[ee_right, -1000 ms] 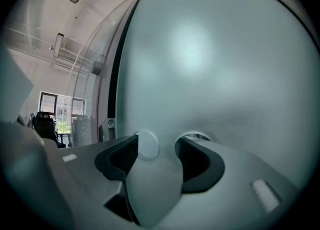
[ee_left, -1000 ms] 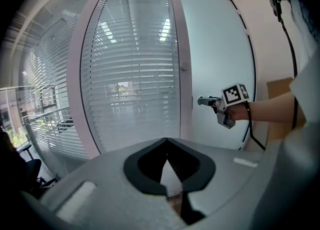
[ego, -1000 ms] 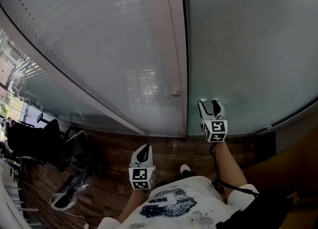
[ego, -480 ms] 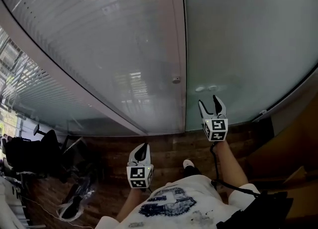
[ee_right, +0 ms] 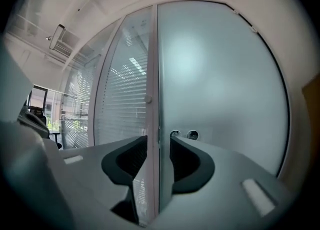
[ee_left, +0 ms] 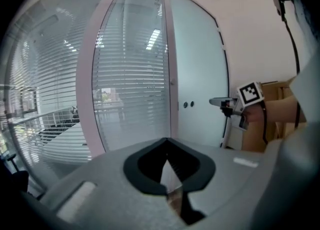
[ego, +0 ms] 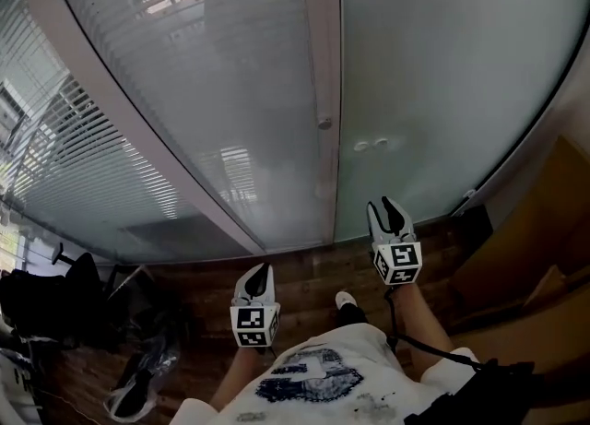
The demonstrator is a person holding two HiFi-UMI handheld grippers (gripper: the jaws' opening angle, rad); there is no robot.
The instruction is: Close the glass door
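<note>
The jaws of the right gripper (ee_right: pixel 159 141) are held apart with nothing pinched between them, and have just been closing. Through the gap the edge of the frosted pale-green glass door (ee_right: pixel 220 74) is seen lying against a pale pink upright frame post (ee_right: pixel 152 64). The jaws of the left gripper (ee_left: pixel 166 143) are pressed together at the tips, with nothing held. Black-and-white square marker patterns are carried on each gripper's white cube (ego: pixel 397 262).

Compared with a second ago, both grippers have been drawn back from the door. The right one was formerly close to the glass, and two small round fittings (ego: pixel 369 145) are now exposed at 12 o'clock of it.

In the head view the door is found at 1 o'clock. A slatted blind behind clear glass (ego: pixel 184 91) is at 11 o'clock, a brown cardboard box (ego: pixel 525 257) at 4 o'clock and a black office chair (ego: pixel 46 299) at 8 o'clock, all above a dark wooden floor (ego: pixel 304 276).
</note>
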